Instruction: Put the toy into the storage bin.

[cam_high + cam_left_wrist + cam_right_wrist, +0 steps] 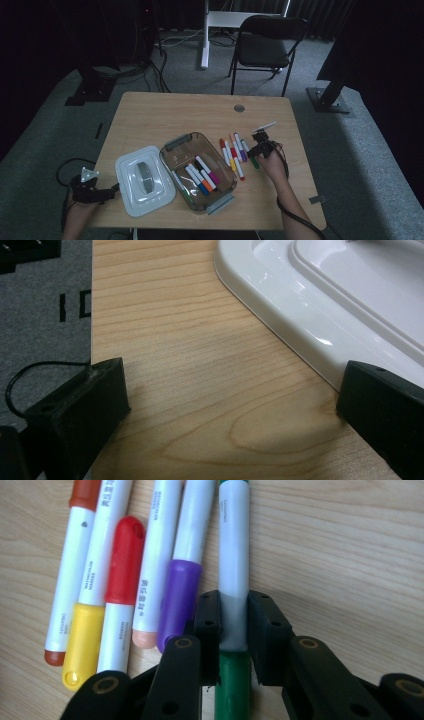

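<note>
We have the right gripper [234,625] clamped on the green marker [233,555] at right of centre in the high view, mid-barrel, where this light, stiff, slick pen balances, while the left gripper [232,405] gapes released, lower left.

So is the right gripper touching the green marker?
Touching. In the right gripper view, the right gripper has both black pads pressed against the green marker, one on each side.

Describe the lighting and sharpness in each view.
High view: dim, dark surroundings, table evenly lit. Left gripper view: sharp wood grain, glare streak on white lid. Right gripper view: bright, green marker crisp, nearest gripper parts slightly soft.
</note>
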The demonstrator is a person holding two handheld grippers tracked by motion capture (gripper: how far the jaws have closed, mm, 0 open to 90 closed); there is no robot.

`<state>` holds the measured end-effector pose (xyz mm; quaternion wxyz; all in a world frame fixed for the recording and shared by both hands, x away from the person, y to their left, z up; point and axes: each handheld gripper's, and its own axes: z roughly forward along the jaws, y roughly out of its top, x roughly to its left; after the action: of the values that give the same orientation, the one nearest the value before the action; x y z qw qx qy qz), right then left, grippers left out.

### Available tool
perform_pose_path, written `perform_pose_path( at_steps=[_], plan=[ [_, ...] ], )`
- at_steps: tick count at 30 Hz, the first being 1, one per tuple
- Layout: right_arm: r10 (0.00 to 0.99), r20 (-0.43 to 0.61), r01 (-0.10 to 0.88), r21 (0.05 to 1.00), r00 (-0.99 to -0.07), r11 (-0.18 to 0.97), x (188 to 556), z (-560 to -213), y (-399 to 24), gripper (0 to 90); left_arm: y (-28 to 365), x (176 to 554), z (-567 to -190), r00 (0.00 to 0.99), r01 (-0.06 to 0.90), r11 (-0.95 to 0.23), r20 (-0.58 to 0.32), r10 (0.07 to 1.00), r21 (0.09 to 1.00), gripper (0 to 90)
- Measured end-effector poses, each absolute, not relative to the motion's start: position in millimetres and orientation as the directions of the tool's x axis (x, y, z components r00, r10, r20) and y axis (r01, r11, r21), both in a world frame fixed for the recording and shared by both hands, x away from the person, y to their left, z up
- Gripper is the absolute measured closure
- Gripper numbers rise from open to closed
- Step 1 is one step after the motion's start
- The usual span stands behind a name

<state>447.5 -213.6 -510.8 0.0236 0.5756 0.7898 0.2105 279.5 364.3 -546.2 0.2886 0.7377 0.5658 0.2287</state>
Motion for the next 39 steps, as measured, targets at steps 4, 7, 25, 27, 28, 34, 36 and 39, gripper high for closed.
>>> perform_pose_path(
  at_steps=[4,7,25,27,28,34,36,39],
  plan=[
    [0.925,0.211,0.902,0.368,-0.317,0.225,445,-504,-219,76.5,364,279,-546,0.255,0.703,-0.193,0.011,0.967,0.685,0.6],
    [0.925,0.218,0.902,0.374,-0.312,0.217,443,-500,-223,76.5,364,279,-546,0.255,0.703,-0.193,0.011,0.967,0.685,0.6],
    [0.903,0.286,0.893,0.409,-0.321,0.188,436,-472,-223,76.6,364,279,-546,0.255,0.703,-0.193,0.011,0.967,0.685,0.6],
    [0.898,0.292,0.887,0.421,-0.329,0.188,434,-464,-221,76.6,364,279,-546,0.255,0.703,-0.193,0.011,0.967,0.685,0.6],
    [0.895,0.297,0.885,0.427,-0.331,0.186,433,-459,-220,76.6,364,279,-546,0.255,0.703,-0.193,0.011,0.967,0.685,0.6],
    [0.869,0.306,0.853,0.475,-0.389,0.215,422,-424,-205,76.6,364,279,-546,0.255,0.703,-0.193,0.011,0.967,0.685,0.6],
    [0.856,0.305,0.838,0.495,-0.417,0.231,416,-410,-196,76.6,364,279,-546,0.255,0.703,-0.193,0.011,0.967,0.685,0.6],
    [0.837,0.313,0.82,0.517,-0.45,0.248,411,-396,-185,76.6,364,279,-546,0.255,0.703,-0.193,0.011,0.967,0.685,0.6]
  ],
)
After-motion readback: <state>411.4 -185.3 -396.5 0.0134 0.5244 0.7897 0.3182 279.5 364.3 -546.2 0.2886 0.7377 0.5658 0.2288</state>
